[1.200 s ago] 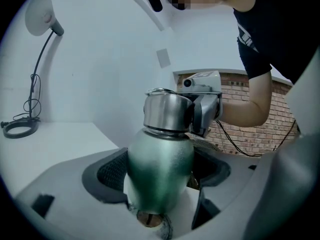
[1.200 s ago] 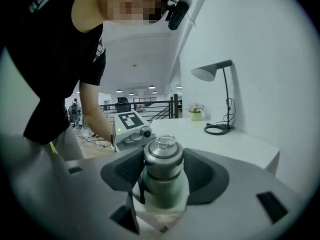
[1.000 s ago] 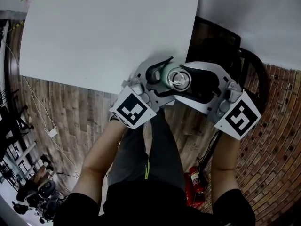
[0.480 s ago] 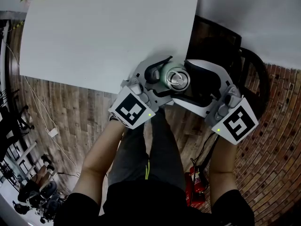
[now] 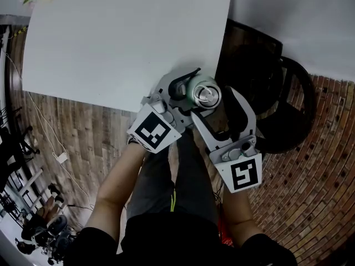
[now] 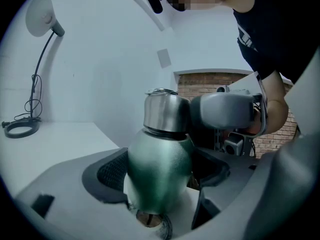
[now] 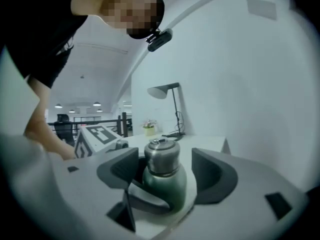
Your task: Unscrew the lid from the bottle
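A green bottle (image 5: 195,91) with a steel lid (image 5: 207,93) hangs at the white table's near edge. My left gripper (image 5: 188,96) is shut on the bottle's body, with dark pads on both sides of the bottle (image 6: 160,169). My right gripper (image 5: 215,105) reaches in from the person's side and stands open. In the right gripper view the lid (image 7: 161,156) sits between the right gripper's (image 7: 165,173) two pads with a gap on each side. One right jaw shows as a grey block beside the lid (image 6: 162,111) in the left gripper view.
The white table (image 5: 127,37) fills the upper left, and the bottle is held just off its near corner. A dark chair (image 5: 277,76) stands to the right over a brick-patterned floor. A desk lamp (image 6: 42,16) and a coiled cable (image 6: 20,129) are at the table's far side.
My right gripper has let go of the lid, its jaws have widened, and it has swung from the right round toward the person. The left gripper and bottle have held still.
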Demonstrator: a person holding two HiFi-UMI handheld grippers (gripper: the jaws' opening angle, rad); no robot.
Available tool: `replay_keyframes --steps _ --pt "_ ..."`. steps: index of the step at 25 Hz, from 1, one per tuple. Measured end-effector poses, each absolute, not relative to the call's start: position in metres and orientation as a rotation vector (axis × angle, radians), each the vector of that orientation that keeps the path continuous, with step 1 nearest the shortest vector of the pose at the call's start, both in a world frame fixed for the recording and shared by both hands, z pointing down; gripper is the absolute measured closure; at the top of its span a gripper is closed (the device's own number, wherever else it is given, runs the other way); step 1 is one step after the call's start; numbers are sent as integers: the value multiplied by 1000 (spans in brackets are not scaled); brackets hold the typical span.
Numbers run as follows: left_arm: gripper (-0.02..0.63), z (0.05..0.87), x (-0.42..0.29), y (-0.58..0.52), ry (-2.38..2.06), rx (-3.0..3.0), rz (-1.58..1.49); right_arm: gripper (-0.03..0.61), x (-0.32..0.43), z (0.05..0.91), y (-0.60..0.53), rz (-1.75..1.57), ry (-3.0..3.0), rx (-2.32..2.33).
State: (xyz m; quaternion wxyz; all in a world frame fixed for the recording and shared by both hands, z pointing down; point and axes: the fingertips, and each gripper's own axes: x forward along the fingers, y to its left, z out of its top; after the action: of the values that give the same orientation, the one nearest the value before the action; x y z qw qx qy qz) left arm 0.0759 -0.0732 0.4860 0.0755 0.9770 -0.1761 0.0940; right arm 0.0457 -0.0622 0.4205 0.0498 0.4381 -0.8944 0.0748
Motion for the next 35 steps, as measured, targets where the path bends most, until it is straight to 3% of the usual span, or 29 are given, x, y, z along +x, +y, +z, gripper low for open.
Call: replay_keyframes --steps 8,10,22,35 --pt "239 486 77 -73 -528 2932 293 269 41 419 -76 198 -2610 1576" --pt "239 486 77 -74 -533 2928 287 313 40 419 -78 176 -2596 1598" --pt "239 485 76 -74 -541 2937 283 308 39 423 -81 136 -2564 1589" --pt "239 485 75 -74 -550 2932 279 311 34 430 -76 257 -2714 1261"
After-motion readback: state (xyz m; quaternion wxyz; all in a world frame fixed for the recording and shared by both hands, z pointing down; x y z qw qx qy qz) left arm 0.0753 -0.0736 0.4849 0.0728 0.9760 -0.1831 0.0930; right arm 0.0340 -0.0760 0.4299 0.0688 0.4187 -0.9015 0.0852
